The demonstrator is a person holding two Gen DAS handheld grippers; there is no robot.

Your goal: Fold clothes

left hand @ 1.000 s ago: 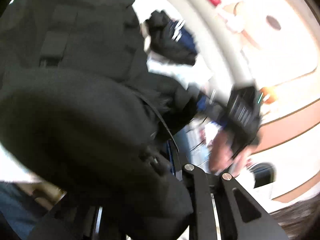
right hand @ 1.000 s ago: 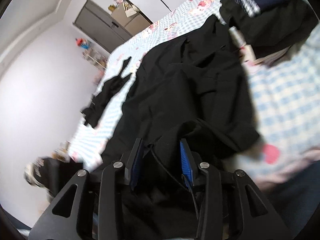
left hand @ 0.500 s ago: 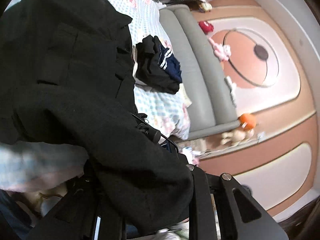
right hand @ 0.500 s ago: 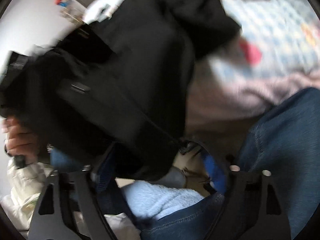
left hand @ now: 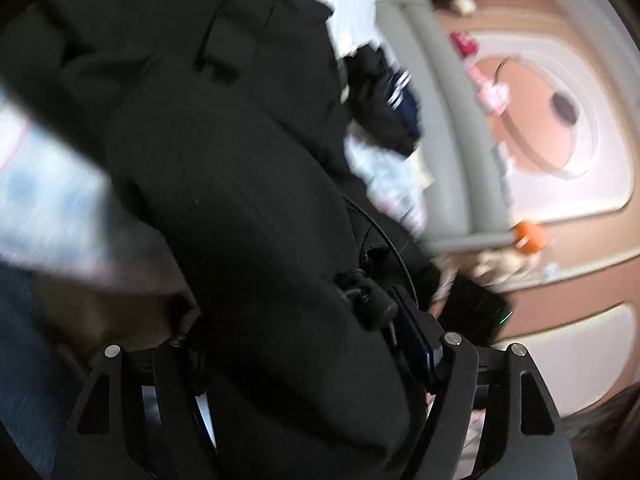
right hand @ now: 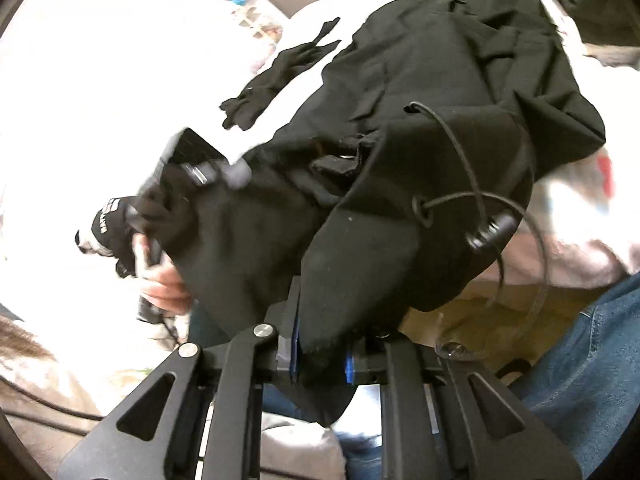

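A black garment [left hand: 224, 152] with a drawcord and toggle [right hand: 492, 228] hangs from the bed edge across both wrist views. My left gripper [left hand: 296, 320] has its jaws opening wide. A thick fold of the garment lies loosely between them and hides the left finger; the blue pad of the right finger [left hand: 416, 344] shows. My right gripper [right hand: 320, 352] is closing, its blue pads [right hand: 295, 344] pinching the garment's lower corner. In the right wrist view a person's hand [right hand: 164, 284] holds the other gripper at the left, blurred.
The bed has a pale checked sheet [left hand: 384, 168] and a grey padded headboard [left hand: 452, 140]. A dark striped clothes pile [left hand: 392, 108] lies near it, and a small black garment [right hand: 280, 72] lies farther along the bed. The person's jeans [right hand: 580, 360] are close at the right.
The left jaws have spread from a tight grip on the cloth to wide apart. The right jaws opened, then closed on the garment's corner. Both grippers sank toward the bed edge.
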